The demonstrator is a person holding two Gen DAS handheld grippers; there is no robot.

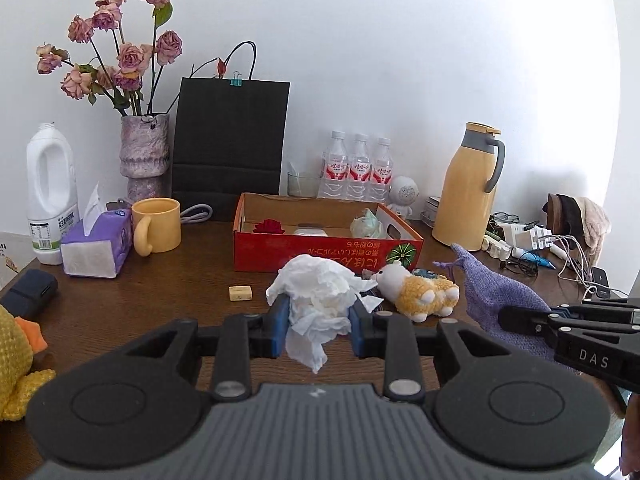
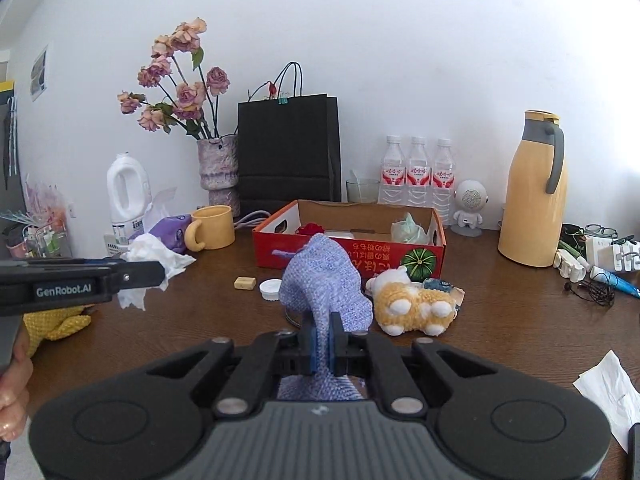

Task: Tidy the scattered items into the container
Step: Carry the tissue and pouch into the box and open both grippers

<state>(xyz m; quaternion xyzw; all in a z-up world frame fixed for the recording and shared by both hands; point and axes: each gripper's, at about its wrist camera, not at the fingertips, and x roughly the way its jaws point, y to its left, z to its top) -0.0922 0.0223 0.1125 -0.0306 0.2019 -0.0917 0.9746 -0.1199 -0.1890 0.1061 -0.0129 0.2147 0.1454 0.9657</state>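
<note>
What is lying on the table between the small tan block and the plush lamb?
A white round plastic cap sits between the small tan block and the yellow-and-white plush lamb; only the right wrist view shows it.

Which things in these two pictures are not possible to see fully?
- Left wrist view: small white cap, hidden behind crumpled tissue in the left gripper.
- Right wrist view: red box front, partly covered by purple knit pouch in the right gripper.
- Both views: box print too small.

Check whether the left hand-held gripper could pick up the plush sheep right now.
Probably not: the left hand-held gripper is already shut on a crumpled tissue. The plush sheep lies uncovered on the table, but the tissue would have to go first.
</note>
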